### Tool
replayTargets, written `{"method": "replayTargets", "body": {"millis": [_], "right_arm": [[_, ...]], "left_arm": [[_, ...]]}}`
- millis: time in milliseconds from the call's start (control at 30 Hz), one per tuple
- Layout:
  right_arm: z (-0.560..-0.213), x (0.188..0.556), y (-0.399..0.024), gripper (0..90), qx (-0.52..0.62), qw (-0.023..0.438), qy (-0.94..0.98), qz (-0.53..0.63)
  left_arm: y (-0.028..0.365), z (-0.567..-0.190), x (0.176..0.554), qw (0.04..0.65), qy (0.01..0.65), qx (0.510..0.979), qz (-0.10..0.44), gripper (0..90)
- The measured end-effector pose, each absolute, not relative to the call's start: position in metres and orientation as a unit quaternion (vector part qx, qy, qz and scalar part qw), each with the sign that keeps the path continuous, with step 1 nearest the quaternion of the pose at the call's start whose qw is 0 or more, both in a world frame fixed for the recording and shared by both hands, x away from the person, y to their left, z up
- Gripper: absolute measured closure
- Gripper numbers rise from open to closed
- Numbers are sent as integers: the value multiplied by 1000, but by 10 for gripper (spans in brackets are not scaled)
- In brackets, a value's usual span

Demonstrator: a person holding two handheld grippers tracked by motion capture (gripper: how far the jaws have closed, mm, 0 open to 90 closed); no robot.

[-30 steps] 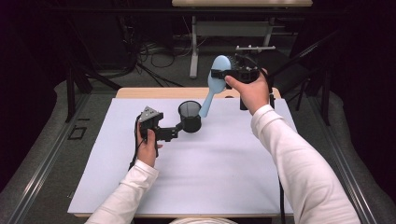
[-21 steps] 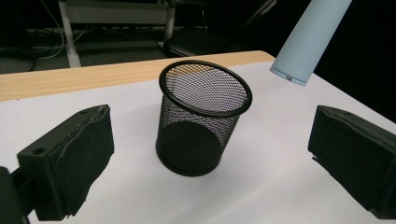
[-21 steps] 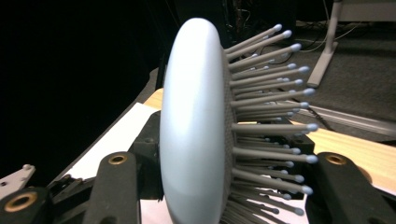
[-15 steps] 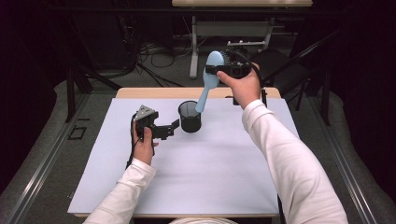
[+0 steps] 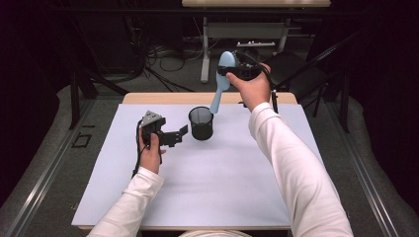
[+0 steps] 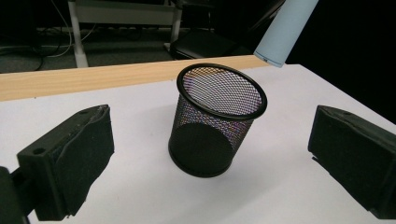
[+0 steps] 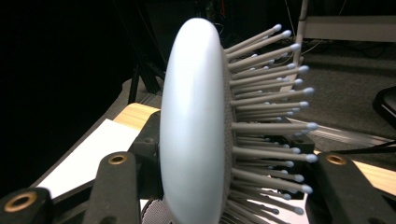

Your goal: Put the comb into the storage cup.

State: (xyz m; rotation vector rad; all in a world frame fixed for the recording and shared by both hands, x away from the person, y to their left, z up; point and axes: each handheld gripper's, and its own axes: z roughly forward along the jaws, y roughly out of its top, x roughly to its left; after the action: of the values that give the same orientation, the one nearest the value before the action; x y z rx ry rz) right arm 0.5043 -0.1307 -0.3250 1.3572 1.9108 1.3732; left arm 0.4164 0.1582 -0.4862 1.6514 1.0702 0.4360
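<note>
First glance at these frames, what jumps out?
The pale blue hairbrush stands out: the right claw grips its head and holds it raised past the table's far edge, handle slanting down toward the black mesh cup. The cup stands upright on the white table cover, with the left claw open beside it, not touching.

A pale blue plastic hairbrush (image 5: pixel 221 81) with an oval head and a long straight handle sits in the upper middle of the high view. It is held aloft and tilted, head up, with the handle slanting down and to the left. The handle's end hangs just above the rim of a black wire-mesh cylindrical cup (image 5: pixel 201 123). In the right gripper view, grey bristles with pale tips point right. The cup stands upright and open-topped near the frame's centre, on the white worktop (image 5: pixel 212 187).
</note>
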Motion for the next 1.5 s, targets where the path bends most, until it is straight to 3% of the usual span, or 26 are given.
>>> {"method": "replayTargets", "body": {"millis": [1500], "right_arm": [[-351,506,-75,467,448,240,722,469]], "left_arm": [[158,-488,418,530,457,693,175,5]]}}
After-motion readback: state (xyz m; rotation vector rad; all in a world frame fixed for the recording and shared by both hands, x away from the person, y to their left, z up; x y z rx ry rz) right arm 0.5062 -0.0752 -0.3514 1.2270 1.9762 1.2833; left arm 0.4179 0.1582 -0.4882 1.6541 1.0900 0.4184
